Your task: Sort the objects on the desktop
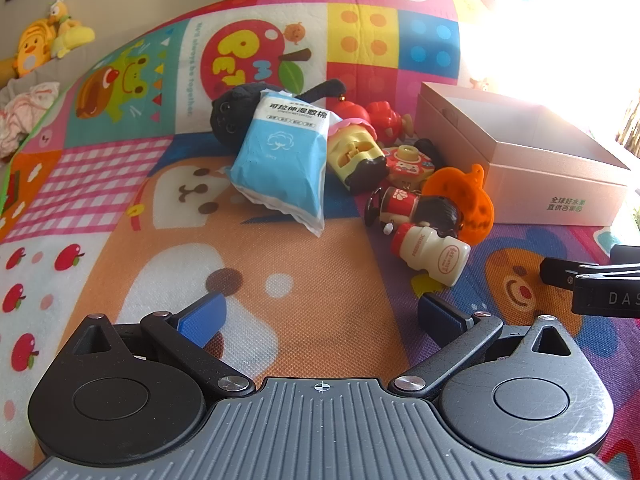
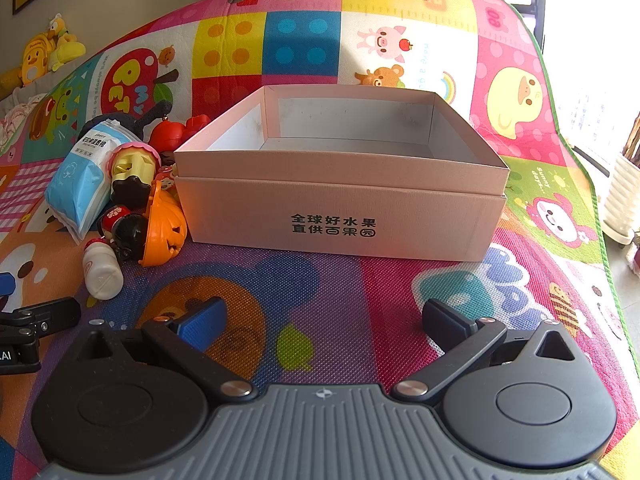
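A pile of small objects lies on the colourful play mat: a blue cotton-pad packet (image 1: 280,160), a black plush cat (image 1: 232,110), a yellow toy (image 1: 356,156), a red toy (image 1: 372,116), a small doll (image 1: 416,208), an orange pumpkin (image 1: 464,204) and a white yogurt bottle (image 1: 432,254). An open, empty pink cardboard box (image 2: 340,200) stands right of the pile. My left gripper (image 1: 320,316) is open and empty, short of the pile. My right gripper (image 2: 324,324) is open and empty in front of the box.
The pile also shows in the right wrist view, with the packet (image 2: 80,184) and bottle (image 2: 102,268) at the left. Plush toys (image 1: 44,40) and clothes (image 1: 24,116) lie beyond the mat's far left edge. A white planter (image 2: 624,200) stands off the mat's right edge.
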{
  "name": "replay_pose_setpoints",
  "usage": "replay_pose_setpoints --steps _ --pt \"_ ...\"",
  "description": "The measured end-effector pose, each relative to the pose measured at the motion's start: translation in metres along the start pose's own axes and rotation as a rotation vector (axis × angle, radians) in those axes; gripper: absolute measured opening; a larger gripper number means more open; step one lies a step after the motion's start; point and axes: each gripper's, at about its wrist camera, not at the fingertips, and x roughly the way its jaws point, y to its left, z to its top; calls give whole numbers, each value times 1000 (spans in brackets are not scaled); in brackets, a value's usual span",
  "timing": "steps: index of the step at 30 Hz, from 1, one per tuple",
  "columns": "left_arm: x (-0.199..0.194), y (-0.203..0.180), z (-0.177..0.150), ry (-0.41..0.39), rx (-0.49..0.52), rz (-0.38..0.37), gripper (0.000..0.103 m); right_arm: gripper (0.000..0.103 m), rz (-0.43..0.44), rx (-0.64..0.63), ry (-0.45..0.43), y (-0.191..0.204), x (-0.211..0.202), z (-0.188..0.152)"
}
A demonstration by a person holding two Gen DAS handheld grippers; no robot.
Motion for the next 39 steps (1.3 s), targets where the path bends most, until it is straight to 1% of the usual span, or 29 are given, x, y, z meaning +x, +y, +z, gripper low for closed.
replay_pose_setpoints --steps 10,13,17,22,25,26,28,29,32,36,38,39 --pt "0 1 0 7 3 1 103 103 0 1 2 -4 0 2" --pt "0 2 2 17 4 -1 103 103 11 7 43 -5 -6 3" --pt "5 0 4 33 3 0 103 103 -18 17 61 0 -24 -11" --pt "-1 -1 3 53 22 -2 103 103 -13 11 58 1 -47 -30" --pt "-7 -2 2 63 29 -12 103 103 -9 7 65 1 -47 -30" --pt "-10 -4 0 58 33 -29 103 103 -9 7 66 1 -47 -29" --pt "-18 -10 -1 32 51 -107 103 103 -9 7 66 2 -47 -29" --pt "-22 -14 -1 21 65 -132 103 103 -9 7 65 2 -47 -30" --pt "-25 -33 6 3 122 -184 103 103 -10 9 63 2 -47 -31" --pt "-10 -53 17 16 169 -178 103 103 -9 9 61 2 -47 -32" --pt "-3 -56 22 12 182 -136 103 103 -10 11 59 2 -47 -32" --pt "1 -55 24 8 184 -98 103 103 -10 11 59 2 -47 -32"
